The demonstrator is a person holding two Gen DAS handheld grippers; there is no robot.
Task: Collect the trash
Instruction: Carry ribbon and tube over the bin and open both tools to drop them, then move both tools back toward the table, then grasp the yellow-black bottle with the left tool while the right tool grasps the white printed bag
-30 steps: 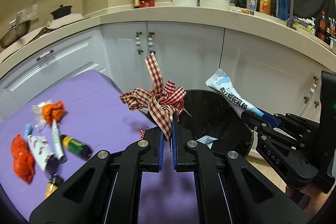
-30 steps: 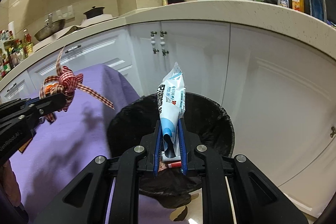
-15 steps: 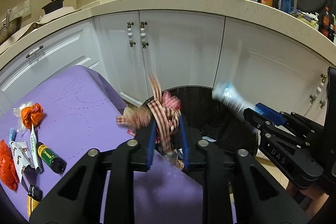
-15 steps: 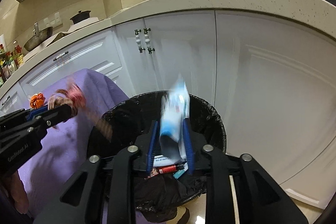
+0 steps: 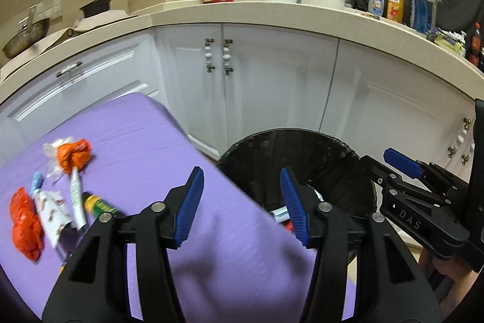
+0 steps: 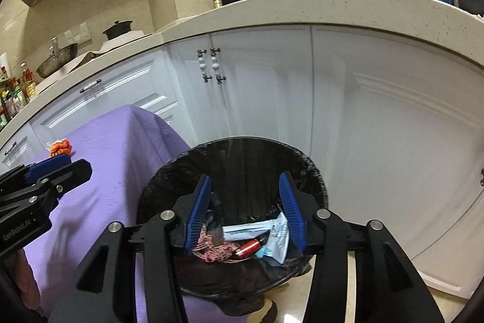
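Observation:
A black-lined trash bin point(image 6: 239, 153) point(image 5: 302, 147) stands on the floor beside a purple-covered table point(image 5: 136, 135). Inside it lie the red checked ribbon point(image 6: 216, 252), the white-and-blue packet point(image 6: 269, 232) and a small red tube point(image 6: 248, 247). My right gripper point(image 6: 245, 208) is open and empty above the bin. My left gripper point(image 5: 242, 202) is open and empty over the table's edge by the bin. On the table's left lie an orange wad point(image 5: 74, 155), a red wad point(image 5: 24, 226), a white wrapper point(image 5: 50, 212), a white tube point(image 5: 75, 196) and a green-labelled bottle point(image 5: 98, 203).
White cabinets point(image 5: 272, 80) under a beige counter point(image 5: 272, 14) run behind the bin. Bottles and bowls stand on the counter point(image 6: 332, 2). The right gripper shows at the right of the left wrist view point(image 5: 402, 162); the left gripper shows at the left of the right wrist view point(image 6: 48, 168).
Both grippers opened. The checked ribbon dropped from the left gripper and the white-and-blue packet from the right gripper; both now lie in the bin.

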